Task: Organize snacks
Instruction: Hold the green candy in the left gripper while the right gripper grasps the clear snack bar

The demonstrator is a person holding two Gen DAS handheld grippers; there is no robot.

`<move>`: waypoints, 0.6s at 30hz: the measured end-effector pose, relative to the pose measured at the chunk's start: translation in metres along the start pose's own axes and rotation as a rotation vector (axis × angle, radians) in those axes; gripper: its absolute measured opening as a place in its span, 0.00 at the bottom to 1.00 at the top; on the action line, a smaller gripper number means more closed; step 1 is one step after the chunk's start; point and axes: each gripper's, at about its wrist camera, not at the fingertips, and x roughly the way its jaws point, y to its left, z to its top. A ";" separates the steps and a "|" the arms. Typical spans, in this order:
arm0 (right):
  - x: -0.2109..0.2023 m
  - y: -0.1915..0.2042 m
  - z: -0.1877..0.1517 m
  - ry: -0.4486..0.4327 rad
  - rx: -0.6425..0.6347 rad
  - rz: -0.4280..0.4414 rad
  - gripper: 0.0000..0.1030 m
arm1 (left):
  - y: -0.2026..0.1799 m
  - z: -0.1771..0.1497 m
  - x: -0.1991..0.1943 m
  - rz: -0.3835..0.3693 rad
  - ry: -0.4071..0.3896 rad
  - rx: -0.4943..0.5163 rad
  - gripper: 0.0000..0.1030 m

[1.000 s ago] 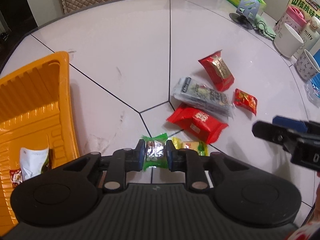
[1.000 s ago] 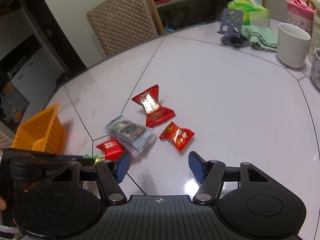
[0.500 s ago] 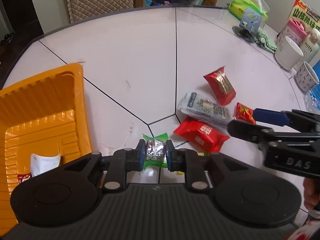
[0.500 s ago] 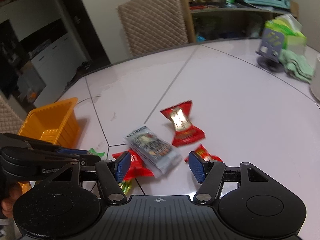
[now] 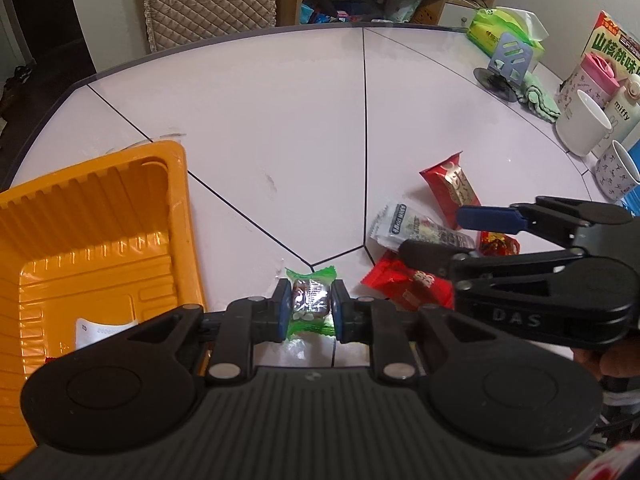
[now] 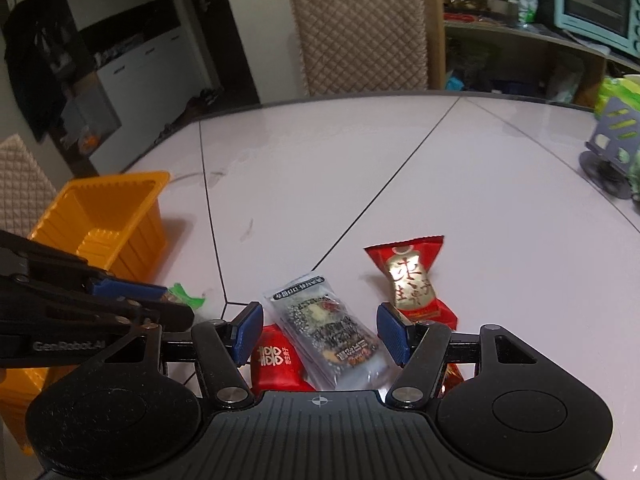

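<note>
My left gripper (image 5: 309,307) is shut on a small green-wrapped snack (image 5: 311,304), held just above the white table beside the orange tray (image 5: 120,216). That tray holds a white packet (image 5: 102,330). My right gripper (image 6: 320,330) stands open over a clear grey snack packet (image 6: 324,328), which lies between its blue pads without touching them. A red packet with white marks (image 6: 274,364) lies under the left pad. A red-and-gold packet (image 6: 412,284) lies beyond the right pad. In the left wrist view the right gripper (image 5: 452,236) hovers over the same pile, with a small red packet (image 5: 498,242) behind it.
White mugs (image 5: 580,126), a pink-lidded jar (image 5: 592,76), a green tissue pack (image 5: 504,28) and a phone stand (image 5: 508,64) crowd the table's far right edge. A quilted chair (image 6: 360,36) stands behind the table. The orange tray (image 6: 104,216) sits at the left edge.
My right gripper has swung left and rolled, coming over the grey packet beside the left gripper. The left gripper has lifted the green snack slightly, still gripping it.
</note>
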 end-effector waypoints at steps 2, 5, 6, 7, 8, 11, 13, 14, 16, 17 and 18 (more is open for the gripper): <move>0.008 0.002 0.002 0.023 -0.022 0.000 0.62 | 0.001 0.001 0.000 0.002 -0.001 -0.003 0.18; 0.016 0.005 0.003 0.045 -0.054 -0.008 0.62 | 0.003 0.001 0.000 0.002 -0.001 -0.006 0.18; 0.019 0.005 0.003 0.049 -0.061 -0.007 0.62 | 0.003 0.001 0.000 0.003 -0.001 -0.007 0.18; 0.021 0.006 0.003 0.052 -0.066 -0.007 0.62 | 0.003 0.001 0.000 0.003 -0.001 -0.008 0.18; 0.022 0.006 0.002 0.056 -0.072 -0.010 0.62 | 0.004 0.001 0.000 0.004 -0.002 -0.011 0.18; 0.024 0.008 0.001 0.053 -0.094 -0.020 0.56 | 0.005 0.000 -0.001 0.005 -0.003 -0.016 0.18; 0.024 0.008 -0.001 0.057 -0.101 -0.028 0.53 | 0.005 0.000 -0.002 0.005 -0.004 -0.016 0.18; 0.023 0.009 -0.001 0.053 -0.107 -0.033 0.50 | 0.005 0.000 -0.002 0.004 -0.005 -0.017 0.18; 0.022 0.010 -0.002 0.044 -0.114 -0.042 0.46 | 0.005 -0.001 -0.003 0.003 -0.006 -0.016 0.18; 0.021 0.009 -0.002 0.042 -0.109 -0.045 0.43 | 0.005 -0.001 -0.003 0.002 -0.007 -0.016 0.18; 0.019 0.008 -0.003 0.036 -0.100 -0.048 0.43 | 0.004 -0.002 -0.004 0.000 -0.009 -0.016 0.18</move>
